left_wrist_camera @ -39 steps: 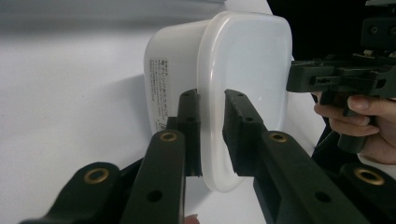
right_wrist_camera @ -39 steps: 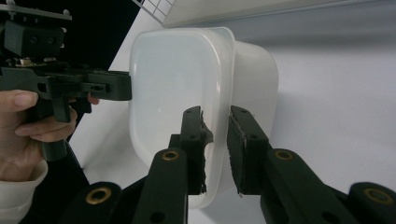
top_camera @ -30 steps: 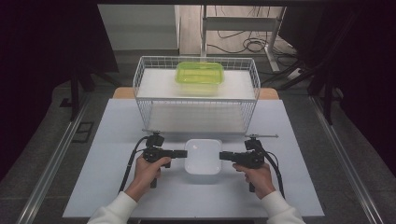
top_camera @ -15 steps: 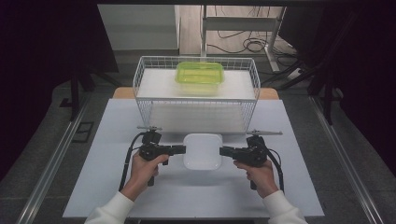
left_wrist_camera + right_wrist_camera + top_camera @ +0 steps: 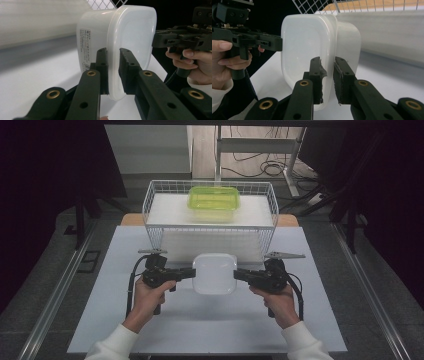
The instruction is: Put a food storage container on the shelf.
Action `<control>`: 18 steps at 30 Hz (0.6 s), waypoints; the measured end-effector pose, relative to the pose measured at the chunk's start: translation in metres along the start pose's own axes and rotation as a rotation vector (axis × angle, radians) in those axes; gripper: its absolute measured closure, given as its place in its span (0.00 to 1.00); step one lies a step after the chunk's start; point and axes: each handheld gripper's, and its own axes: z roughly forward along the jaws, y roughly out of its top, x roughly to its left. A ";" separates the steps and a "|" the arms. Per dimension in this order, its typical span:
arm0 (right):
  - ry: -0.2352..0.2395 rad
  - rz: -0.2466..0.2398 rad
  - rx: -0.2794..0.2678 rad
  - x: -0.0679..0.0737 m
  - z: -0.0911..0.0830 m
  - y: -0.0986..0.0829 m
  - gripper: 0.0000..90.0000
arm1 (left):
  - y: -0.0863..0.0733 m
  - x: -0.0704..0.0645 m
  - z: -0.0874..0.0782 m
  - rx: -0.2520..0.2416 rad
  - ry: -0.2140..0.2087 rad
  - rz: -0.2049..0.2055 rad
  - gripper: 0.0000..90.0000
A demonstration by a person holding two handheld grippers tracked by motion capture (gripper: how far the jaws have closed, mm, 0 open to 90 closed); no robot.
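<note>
Gripping a white lidded container [image 5: 214, 273] from both sides, two hand-held grippers are seen over the near middle of a white table [image 5: 100, 320]. The left gripper [image 5: 189, 273] is clamped on the rim at the container's left edge, its jaws nearly closed around the lid's lip. The right gripper [image 5: 239, 274] is clamped likewise on the right edge. Whether the container rests on the table or is lifted cannot be told. A white wire basket [image 5: 155, 207] is placed just beyond it, on the far side, and a green-lidded box [image 5: 213, 202] is held inside that basket.
</note>
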 end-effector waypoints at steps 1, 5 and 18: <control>0.000 -0.006 -0.003 0.002 0.000 0.003 0.85 | 0.001 0.000 -0.001 -0.005 0.001 -0.001 0.87; -0.003 -0.032 -0.015 0.009 0.000 0.012 0.85 | 0.008 -0.003 -0.009 -0.022 0.007 0.009 0.87; -0.008 -0.105 -0.063 0.032 -0.016 0.047 0.85 | 0.040 -0.022 -0.031 -0.073 0.008 0.071 0.87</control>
